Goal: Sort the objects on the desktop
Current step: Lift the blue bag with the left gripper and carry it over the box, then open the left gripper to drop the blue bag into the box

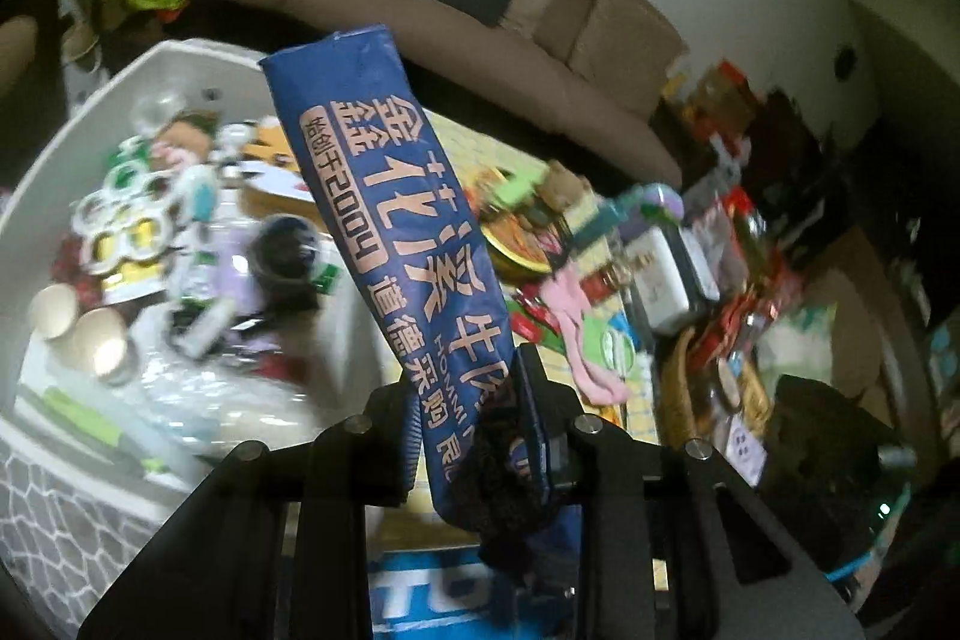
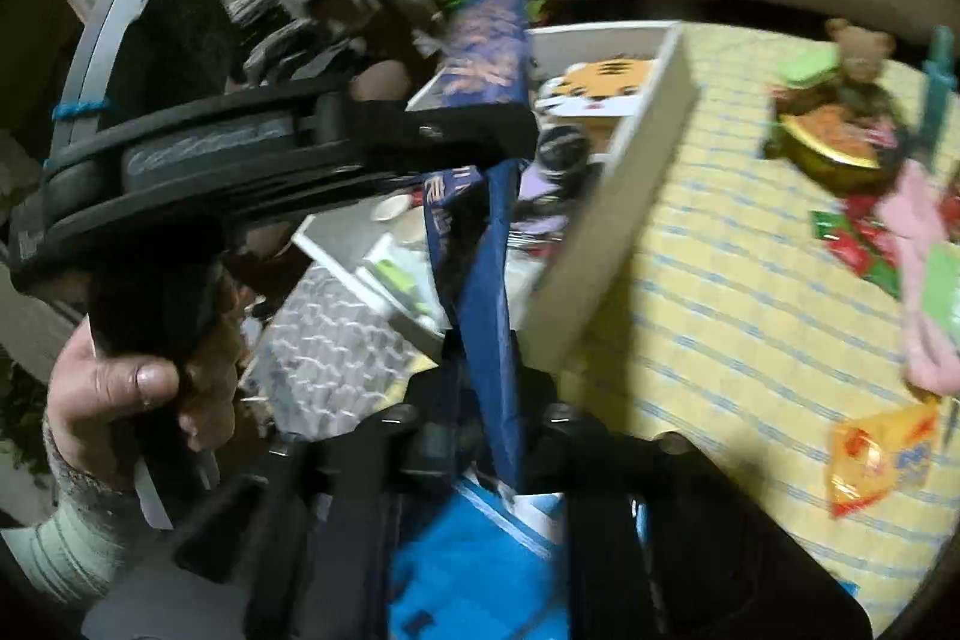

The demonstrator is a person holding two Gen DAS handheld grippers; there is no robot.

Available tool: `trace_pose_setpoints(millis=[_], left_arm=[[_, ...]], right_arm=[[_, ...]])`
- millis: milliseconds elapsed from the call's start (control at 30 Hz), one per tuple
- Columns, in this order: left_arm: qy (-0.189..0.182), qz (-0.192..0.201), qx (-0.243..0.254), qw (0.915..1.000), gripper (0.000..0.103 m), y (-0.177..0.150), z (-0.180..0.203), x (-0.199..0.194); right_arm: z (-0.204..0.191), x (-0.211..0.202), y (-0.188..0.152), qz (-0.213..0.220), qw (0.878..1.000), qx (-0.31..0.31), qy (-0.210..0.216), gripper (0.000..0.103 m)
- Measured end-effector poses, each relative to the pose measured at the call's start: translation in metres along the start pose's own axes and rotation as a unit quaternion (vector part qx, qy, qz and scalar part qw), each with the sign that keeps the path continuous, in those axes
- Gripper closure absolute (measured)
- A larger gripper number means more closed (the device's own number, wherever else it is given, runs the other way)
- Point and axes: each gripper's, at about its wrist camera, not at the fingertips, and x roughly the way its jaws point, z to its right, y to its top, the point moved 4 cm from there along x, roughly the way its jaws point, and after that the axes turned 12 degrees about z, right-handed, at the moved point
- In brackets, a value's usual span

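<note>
Sorting looks partly done, judging by the white rectangular plastic bin (image 1: 36, 196), which already holds a jumble of small things: cardboard tubes, ring-shaped plastic pieces, a tiger-face card. Much remains loose on the bench (image 2: 720, 280) under its yellow checked cloth: a pink soft strip (image 1: 579, 334), a white boxy charger (image 1: 660, 286), a round gold-rimmed tin (image 2: 834, 148), a small brown teddy bear (image 2: 858, 46) and an orange snack packet (image 2: 882, 454).

The item in hand is a long dark-blue fabric bag with peach-coloured printed characters (image 1: 408, 220). The left claw (image 1: 474, 430) is clamped on its lower bunched end, so the bag stands up in front of the camera, over the near edge of the bin. The right claw (image 2: 480, 388) is pinched together on a hanging blue fold of the same bag, just below the left one, whose handle a bare hand (image 2: 120, 394) grips. So the bag is held in the air by both claws, beside the bin and not yet put down anywhere.
</note>
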Motion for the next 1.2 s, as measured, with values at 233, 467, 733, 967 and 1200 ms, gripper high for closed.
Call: trace_pose_setpoints(millis=[233,467,733,967,1200], left_arm=[[0.030,0.040,-0.078,0.9957,0.075,0.016,-0.097,-0.040],[0.053,0.060,-0.159,0.9840,0.075,-0.003,-0.164,-0.040],[0.110,0.052,-0.169,0.9780,0.072,-0.023,-0.178,-0.025],[0.112,0.068,-0.199,0.9713,0.054,-0.032,-0.184,-0.045],[0.113,0.092,-0.159,0.9764,0.050,0.000,-0.174,-0.067]], right_arm=[[-0.060,0.077,0.019,-0.086,0.991,-0.098,0.041,0.095],[-0.092,0.148,0.015,-0.219,0.944,-0.240,0.057,0.095],[-0.075,0.190,0.000,-0.329,0.891,-0.285,0.129,0.095],[-0.038,0.209,-0.014,-0.399,0.865,-0.280,0.121,0.095],[-0.029,0.201,-0.029,-0.426,0.845,-0.294,0.130,0.095]])
